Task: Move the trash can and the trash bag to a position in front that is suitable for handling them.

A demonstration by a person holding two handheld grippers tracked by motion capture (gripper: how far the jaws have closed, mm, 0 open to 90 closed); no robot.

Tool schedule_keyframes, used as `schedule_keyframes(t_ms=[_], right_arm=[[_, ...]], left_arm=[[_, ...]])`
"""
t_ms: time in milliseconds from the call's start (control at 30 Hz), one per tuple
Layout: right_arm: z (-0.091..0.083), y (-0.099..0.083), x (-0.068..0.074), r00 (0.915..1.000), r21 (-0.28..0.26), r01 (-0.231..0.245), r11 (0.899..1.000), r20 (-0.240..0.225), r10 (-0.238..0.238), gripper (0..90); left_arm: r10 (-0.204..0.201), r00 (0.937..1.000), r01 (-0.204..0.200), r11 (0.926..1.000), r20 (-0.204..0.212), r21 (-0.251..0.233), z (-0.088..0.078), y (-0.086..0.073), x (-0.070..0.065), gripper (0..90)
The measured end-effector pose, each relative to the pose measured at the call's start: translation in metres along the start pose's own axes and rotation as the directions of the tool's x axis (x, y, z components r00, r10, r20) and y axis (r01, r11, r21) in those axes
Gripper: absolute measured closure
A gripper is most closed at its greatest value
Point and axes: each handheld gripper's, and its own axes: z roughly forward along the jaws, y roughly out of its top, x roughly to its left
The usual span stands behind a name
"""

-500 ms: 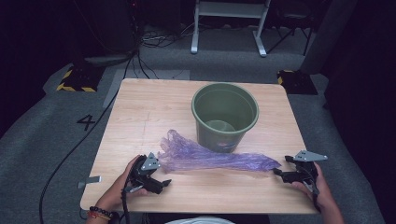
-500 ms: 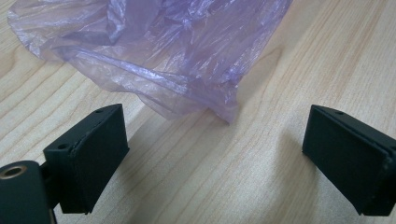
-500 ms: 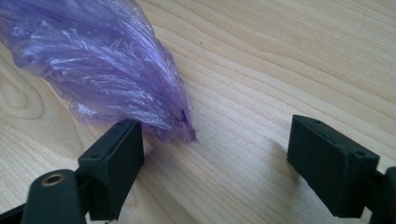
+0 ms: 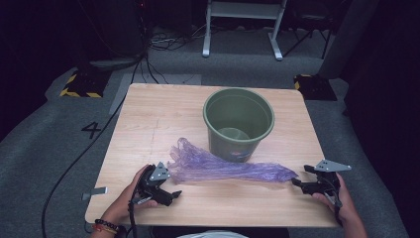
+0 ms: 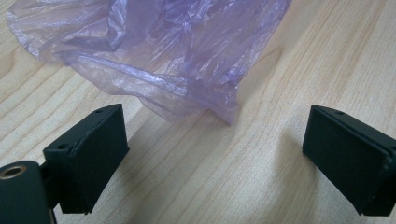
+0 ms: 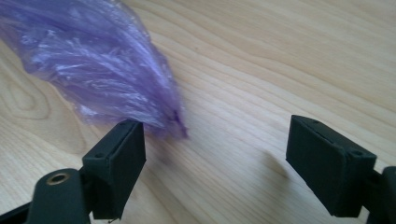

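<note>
A crumpled purple plastic bag [image 4: 223,169] lies stretched across the wooden table [image 4: 158,119], just in front of a green bucket [image 4: 237,124] that stands upright. My left gripper [image 4: 171,186] rests at the bag's wide left end, open, with the bag's edge [image 5: 163,51] just ahead of its jaws and nothing between them. My right gripper [image 4: 300,176] sits at the bag's narrow right tip, also open. In the right gripper view the bag's tip [image 6: 98,65] ends beside my left-hand jaw, and bare wood lies between the jaws of the right gripper [image 6: 215,130]. In its own view the left gripper [image 5: 215,121] shows bare wood too.
The bucket holds a little something pale at its bottom. Grey carpet surrounds the table, with cables [image 4: 148,59], a metal frame [image 4: 242,29] behind and yellow-black striped blocks [image 4: 79,87] at the back corners. Bare wood lies left of the bucket.
</note>
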Motion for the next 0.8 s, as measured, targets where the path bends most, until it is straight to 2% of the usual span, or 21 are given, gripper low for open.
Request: schedule_keyframes(t_ms=[100,167,233,467,667,700,800], right_arm=[[-0.007,-0.001,-0.003,0.9997,-0.019,-0.019,1.0,0.014,0.019,20.0],[-0.013,-0.001,-0.005,0.9988,-0.04,-0.022,0.999,0.043,0.023,22.4],[-0.017,0.001,-0.005,0.9983,-0.057,-0.009,0.998,0.056,0.012,28.4],[-0.028,0.005,-0.001,0.9964,-0.086,0.023,0.996,0.083,-0.015,37.0],[-0.034,0.008,0.001,0.9972,-0.111,0.026,0.994,0.073,-0.018,30.9],[-0.033,0.01,0.005,0.9979,-0.104,0.038,0.994,0.057,-0.032,28.7],[-0.031,0.012,0.01,0.9974,-0.094,0.059,0.994,0.047,-0.055,28.0]], left_arm=[[-0.001,1.0,0.001,1.0,0.001,0.001,0.0,0.0,0.0,6.4],[-0.002,1.0,0.002,1.0,0.001,0.002,0.0,0.0,0.0,6.4],[-0.001,1.0,0.001,1.0,0.001,0.002,0.0,0.0,0.0,6.4],[-0.001,1.0,0.001,1.0,0.002,0.001,0.0,0.0,0.0,6.4],[-0.002,1.0,0.002,1.0,0.002,0.001,0.0,0.0,0.0,6.4],[-0.001,1.0,0.001,1.0,0.003,-0.001,0.0,0.0,0.0,6.4],[-0.001,1.0,0.001,1.0,0.002,0.0,0.0,0.0,0.0,6.4]])
